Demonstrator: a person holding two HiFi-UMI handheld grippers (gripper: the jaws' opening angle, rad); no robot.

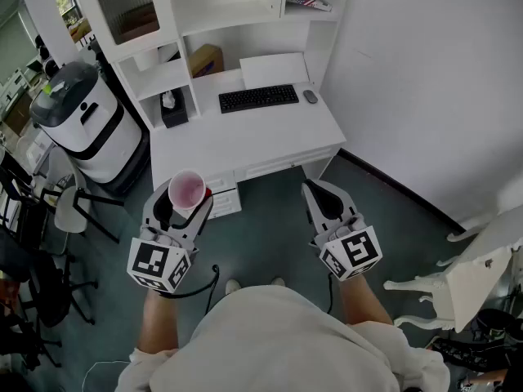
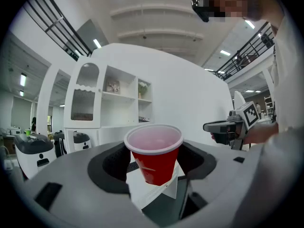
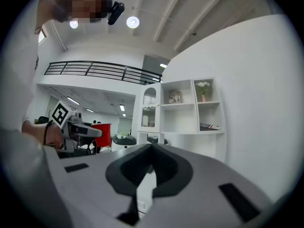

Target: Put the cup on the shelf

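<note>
**Red plastic cup (image 1: 187,188) in left gripper (image 1: 184,207)**

Cup stands upright, pinched between widely spread jaws, near the front edge of the white desk (image 1: 245,141). Right gripper (image 1: 319,193) is closed on nothing, over open floor. White shelf unit (image 1: 233,11) rises behind the desk.

No word, brand or number is legible anywhere. Behind each gripper's fingers, the left marker cube (image 1: 159,264) and the right marker cube (image 1: 351,253) show only black-and-white squares.

The white surface (image 1: 245,141) carries a black keyboard (image 1: 258,98), a mouse (image 1: 310,96) just right of it, and a black tissue box (image 1: 173,111) at its left end. The shelf (image 1: 233,13) above holds 1 brown box (image 1: 206,59) and 1 magazine (image 1: 309,1).
</note>
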